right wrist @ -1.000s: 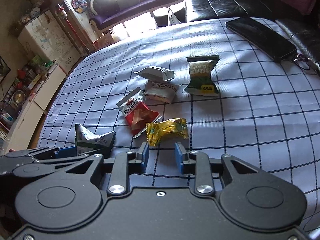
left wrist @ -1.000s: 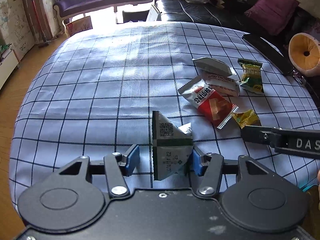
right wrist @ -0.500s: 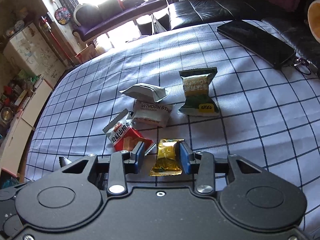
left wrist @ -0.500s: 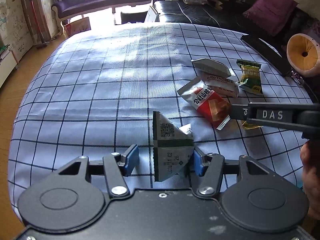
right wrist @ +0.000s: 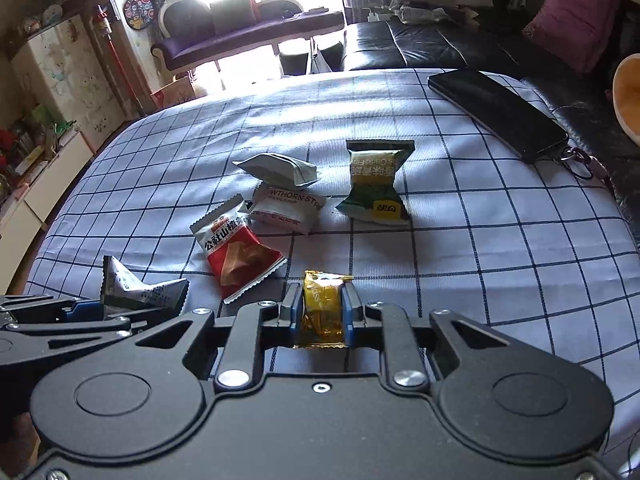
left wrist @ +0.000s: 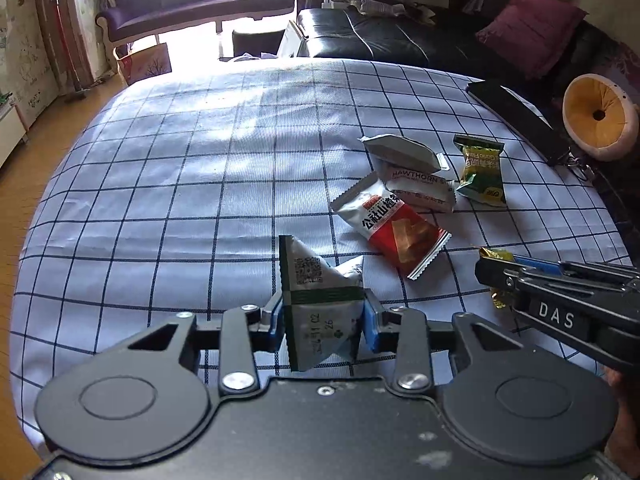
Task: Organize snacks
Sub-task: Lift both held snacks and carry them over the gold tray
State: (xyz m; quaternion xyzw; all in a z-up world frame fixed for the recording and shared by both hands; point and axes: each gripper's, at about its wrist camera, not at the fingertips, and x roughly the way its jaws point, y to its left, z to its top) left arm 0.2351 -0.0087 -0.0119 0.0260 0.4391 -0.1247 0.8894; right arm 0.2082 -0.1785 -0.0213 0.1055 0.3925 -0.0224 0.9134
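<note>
My left gripper (left wrist: 323, 320) is shut on a silver triangular snack packet (left wrist: 320, 300) with a green band, low over the checked cloth; the packet also shows in the right wrist view (right wrist: 140, 290). My right gripper (right wrist: 320, 312) is shut on a gold candy wrapper (right wrist: 322, 310), seen at the right in the left wrist view (left wrist: 496, 276). On the cloth lie a red and white packet (left wrist: 394, 226), a white hawthorn packet (left wrist: 420, 190) with a grey packet (left wrist: 402, 154) on it, and a green and yellow packet (left wrist: 480, 170).
A black phone (right wrist: 496, 112) with a key ring lies at the table's far right edge. The checked tablecloth (left wrist: 180, 200) covers the table. A black sofa (right wrist: 420, 46) and a plush cushion (left wrist: 598, 116) stand beyond the right edge.
My left gripper's jaws have shut on the silver packet. My right gripper moved forward around the gold candy and shut on it.
</note>
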